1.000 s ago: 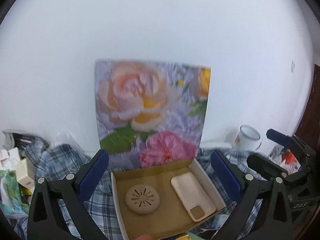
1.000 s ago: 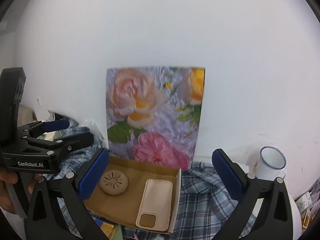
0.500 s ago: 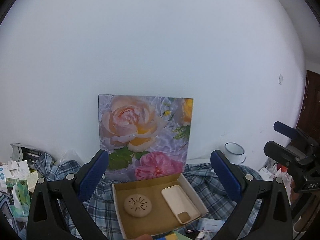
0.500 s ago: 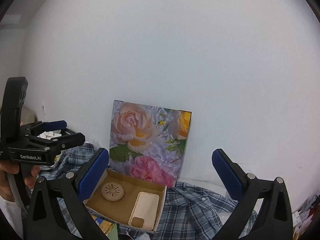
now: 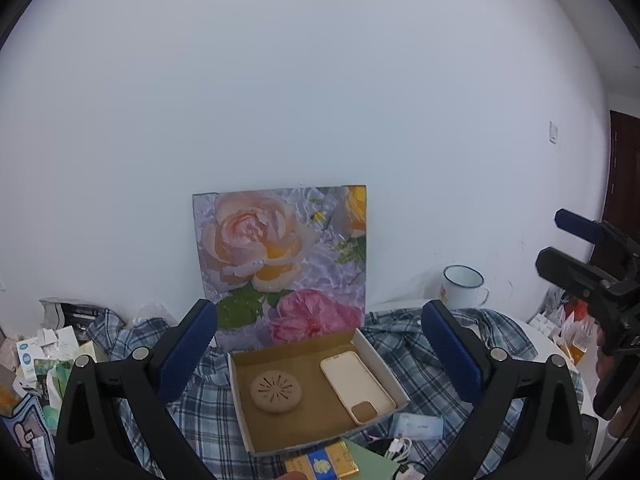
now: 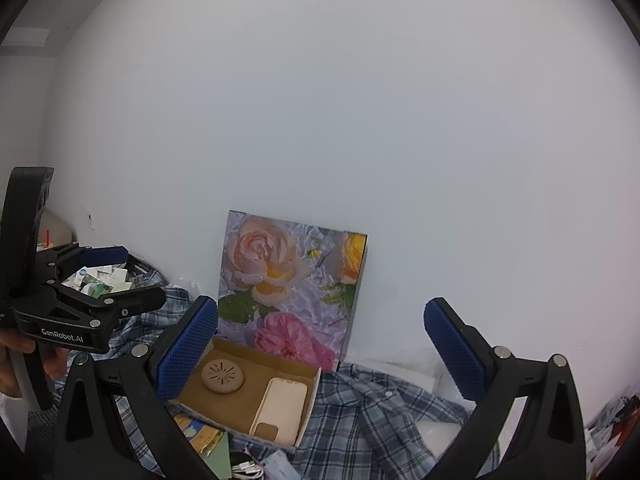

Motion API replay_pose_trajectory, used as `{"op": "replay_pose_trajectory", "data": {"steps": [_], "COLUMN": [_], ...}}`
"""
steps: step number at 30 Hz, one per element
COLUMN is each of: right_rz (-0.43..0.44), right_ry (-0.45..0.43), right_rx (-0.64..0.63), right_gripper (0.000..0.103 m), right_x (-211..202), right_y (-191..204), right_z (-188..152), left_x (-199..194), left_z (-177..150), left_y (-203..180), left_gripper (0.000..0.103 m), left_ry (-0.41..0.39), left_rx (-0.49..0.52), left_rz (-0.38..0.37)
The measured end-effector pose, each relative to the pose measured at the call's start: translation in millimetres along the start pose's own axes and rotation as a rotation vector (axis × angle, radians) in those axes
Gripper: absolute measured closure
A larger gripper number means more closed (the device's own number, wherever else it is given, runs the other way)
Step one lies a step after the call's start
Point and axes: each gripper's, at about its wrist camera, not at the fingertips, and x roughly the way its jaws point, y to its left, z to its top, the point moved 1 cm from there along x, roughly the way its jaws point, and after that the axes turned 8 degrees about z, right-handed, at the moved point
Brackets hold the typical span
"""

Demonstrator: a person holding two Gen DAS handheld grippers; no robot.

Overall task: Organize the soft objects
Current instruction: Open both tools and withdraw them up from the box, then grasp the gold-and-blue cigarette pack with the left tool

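Left gripper (image 5: pixel 318 354) hangs wide open and empty above the table; ahead lies a cardboard box (image 5: pixel 280 430) holding a round pad (image 5: pixel 276 391) and phone case (image 5: pixel 357 386). Right gripper (image 6: pixel 320 354), likewise spread and empty, hovers beside it.

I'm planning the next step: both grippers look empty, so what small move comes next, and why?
Probably lower the right gripper toward the plaid shirt. It lies crumpled and unfolded beside the cardboard box, and both grippers, the left gripper too, hang open above it.

Left hand-held gripper (image 5: pixel 318 354) spread wide, empty, above cardboard box (image 5: pixel 316 384) on plaid shirt (image 5: pixel 416 344).
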Motion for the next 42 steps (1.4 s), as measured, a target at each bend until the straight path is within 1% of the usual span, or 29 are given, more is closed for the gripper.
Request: {"op": "replay_pose_trajectory", "data": {"steps": [4, 8, 10, 11, 14, 17, 21, 25, 32, 38, 42], "right_rz": [-0.003, 0.016, 0.029, 0.035, 0.049, 0.051, 0.072, 0.081, 0.095, 0.105, 0.098], "right_ry": [0.010, 0.013, 0.006, 0.008, 0.029, 0.041, 0.035, 0.051, 0.134, 0.210, 0.239], "right_rx": [0.029, 0.074, 0.083, 0.087, 0.109, 0.137, 0.169, 0.200, 0.223, 0.210, 0.186], "right_gripper": [0.000, 0.000, 0.000, 0.000, 0.000, 0.000, 0.000, 0.000, 0.000, 0.000, 0.000], "right_x": [0, 2, 4, 5, 11, 17, 20, 27, 51, 67, 72], "right_y": [0, 1, 0, 0, -5, -10, -16, -22, -23, -19, -15], "right_z": [-21, -49, -64, -70, -87, -100, -116, -130, -152, -167, -175], "left_x": [-5, -4, -2, -2, 0, 8, 17, 31, 56, 77, 88], "left_z": [-13, -29, -38, -42, -56, -67, -79, -92, -114, -133, -144], "left_y": [-6, -12, -14, -16, -22, -24, -25, -25, -19, -9, -8], "left_gripper": [0.000, 0.000, 0.000, 0.000, 0.000, 0.000, 0.000, 0.000, 0.000, 0.000, 0.000], "left_ry": [0.015, 0.041, 0.063, 0.072, 0.082, 0.111, 0.121, 0.161, 0.229, 0.321, 0.372], "left_rx": [0.005, 0.010, 0.000, 0.000, 0.027, 0.021, 0.032, 0.029, 0.013, -0.035, -0.029], "left_rz": [-0.013, -0.023, -0.053, -0.056, -0.032, -0.030, 0.017, 0.000, -0.020, -0.032, -0.045]}}
